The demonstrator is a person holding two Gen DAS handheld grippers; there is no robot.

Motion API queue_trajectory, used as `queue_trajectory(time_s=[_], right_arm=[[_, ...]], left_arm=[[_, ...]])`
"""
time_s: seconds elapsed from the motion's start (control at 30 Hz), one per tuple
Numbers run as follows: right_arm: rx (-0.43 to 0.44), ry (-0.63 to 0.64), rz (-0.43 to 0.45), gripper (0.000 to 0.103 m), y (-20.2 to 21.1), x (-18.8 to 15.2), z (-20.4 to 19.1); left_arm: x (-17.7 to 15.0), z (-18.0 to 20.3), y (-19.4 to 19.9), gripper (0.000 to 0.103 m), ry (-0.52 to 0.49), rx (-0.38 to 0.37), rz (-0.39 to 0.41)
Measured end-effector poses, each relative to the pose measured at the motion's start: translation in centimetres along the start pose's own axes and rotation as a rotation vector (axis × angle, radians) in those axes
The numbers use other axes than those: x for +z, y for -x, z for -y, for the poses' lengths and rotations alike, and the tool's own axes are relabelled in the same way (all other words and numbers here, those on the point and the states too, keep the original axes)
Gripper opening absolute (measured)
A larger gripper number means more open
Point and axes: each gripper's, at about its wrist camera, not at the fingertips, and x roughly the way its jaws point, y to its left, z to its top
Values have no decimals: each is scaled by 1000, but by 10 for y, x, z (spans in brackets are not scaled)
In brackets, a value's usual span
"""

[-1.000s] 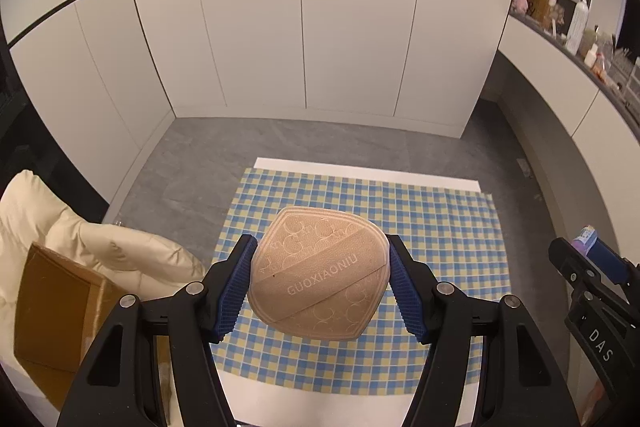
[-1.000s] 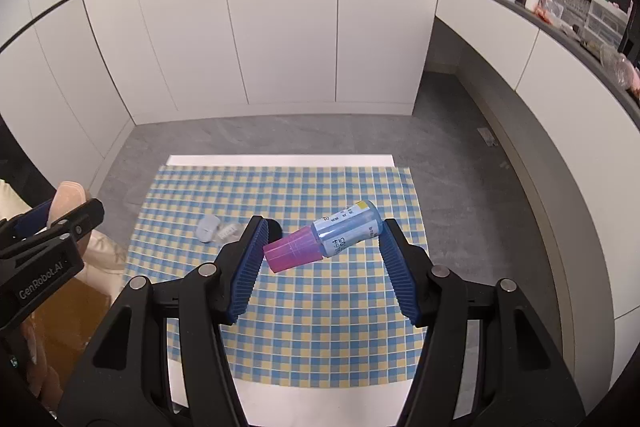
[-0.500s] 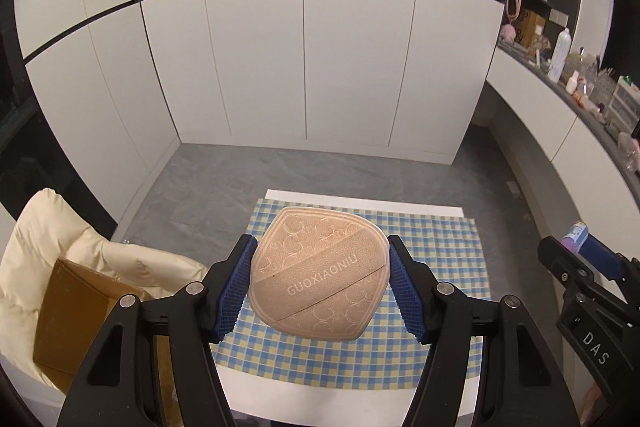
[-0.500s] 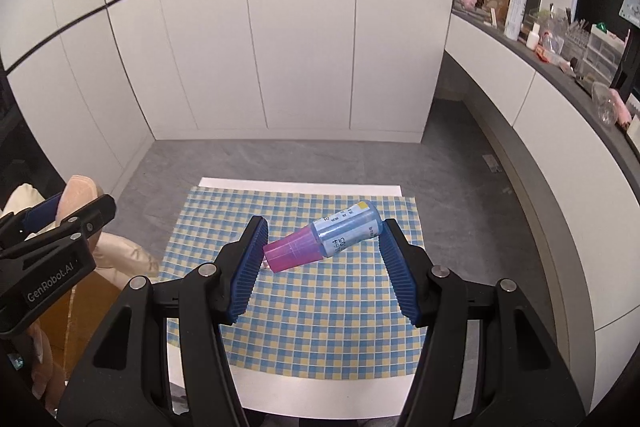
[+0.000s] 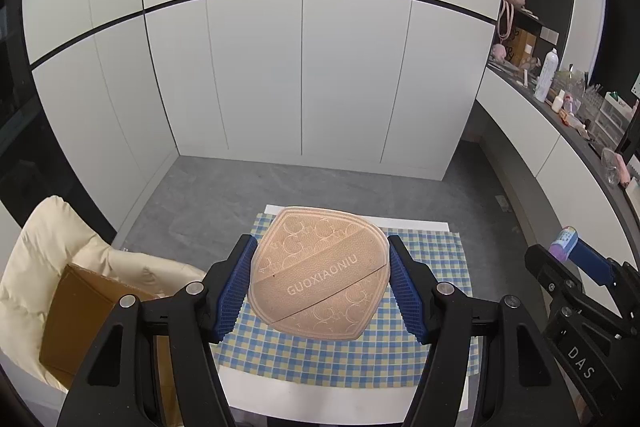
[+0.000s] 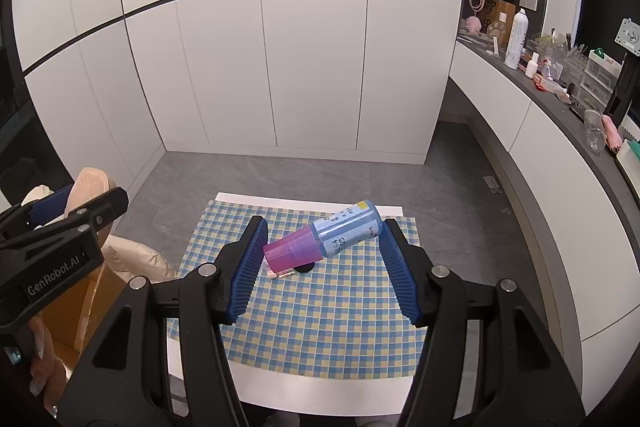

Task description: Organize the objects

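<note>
The left gripper (image 5: 319, 281), clamped on a tan embossed pouch (image 5: 320, 277), hangs nearer the cardboard box (image 5: 76, 323) to its lower left, while the right gripper (image 6: 322, 259) pinches a pink-capped blue bottle (image 6: 328, 241) end to end, its long axis spanning the jaws.

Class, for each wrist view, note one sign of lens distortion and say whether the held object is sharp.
Left wrist view: cabinet seams bow, corners go black; the tan pad reads crisply. Right wrist view: counter edge curves; the bottle is sharp, print legible.
</note>
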Motion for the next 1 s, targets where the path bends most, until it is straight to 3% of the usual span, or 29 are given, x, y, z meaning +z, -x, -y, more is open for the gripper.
queue_trajectory(time_s=[0.57,1.0], right_arm=[[-24,0,-3,60,11,-13,3],[-2,-1,0,60,36,-48,-8]], left_arm=[[-24,-10,17,65,12,-9,0],[-62,-24,41,65,7,-20,11]])
